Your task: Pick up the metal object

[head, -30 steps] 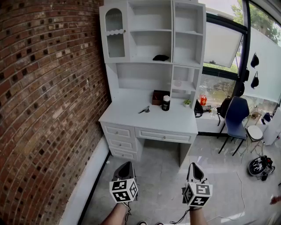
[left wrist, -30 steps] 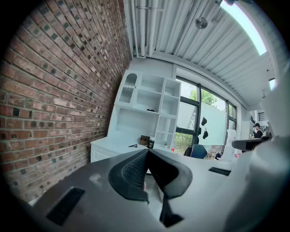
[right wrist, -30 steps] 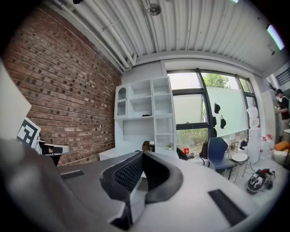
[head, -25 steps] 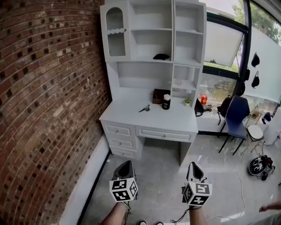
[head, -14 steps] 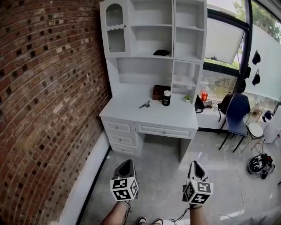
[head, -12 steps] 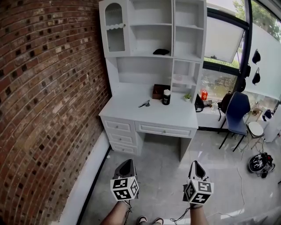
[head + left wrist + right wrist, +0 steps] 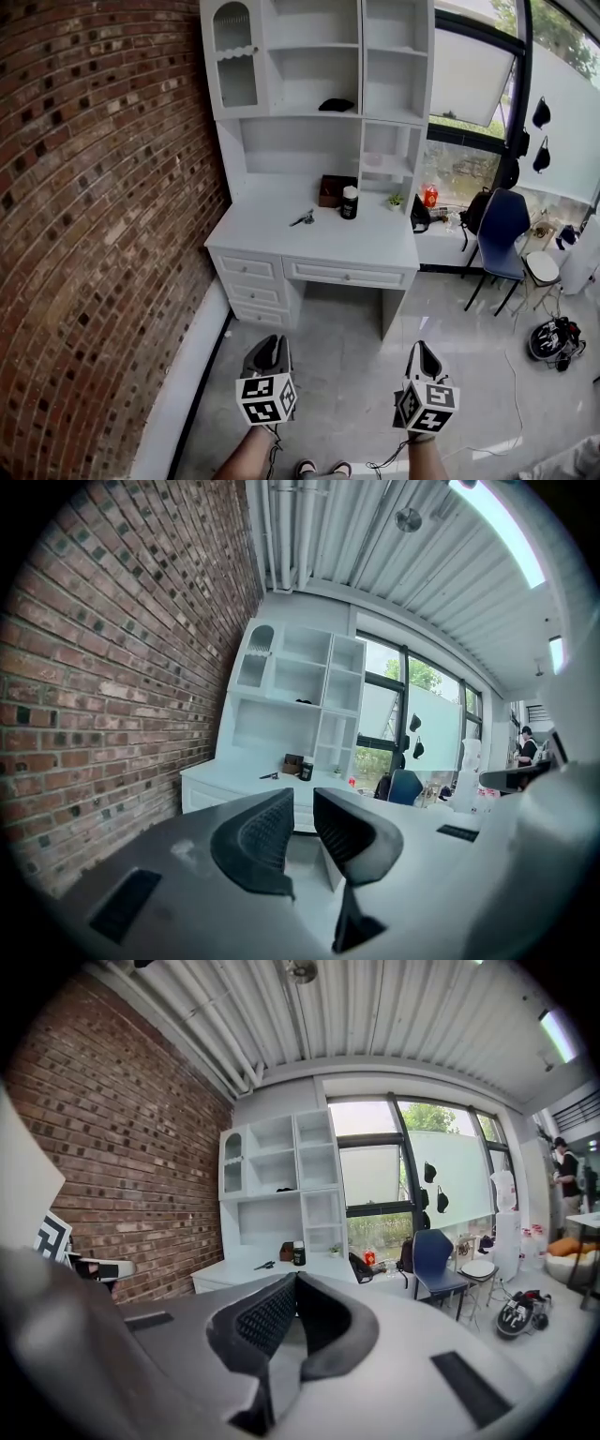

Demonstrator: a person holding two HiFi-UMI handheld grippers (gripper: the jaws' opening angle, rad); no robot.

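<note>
We stand well apart from the desk (image 7: 309, 246); the whole pickup remains. The metal object (image 7: 302, 219), small, thin and grey, lies on it, left of a dark jar (image 7: 349, 202). Left gripper (image 7: 266, 349): jaws have just been opening, slightly apart, empty. Right gripper (image 7: 424, 354): jaws together, empty.

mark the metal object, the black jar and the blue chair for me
metal object (image 7: 302, 219): head view, middle of the piece lying on the desk.
black jar (image 7: 349, 205): head view, dark body below the white lid.
blue chair (image 7: 495, 217): head view, middle of the backrest.
</note>
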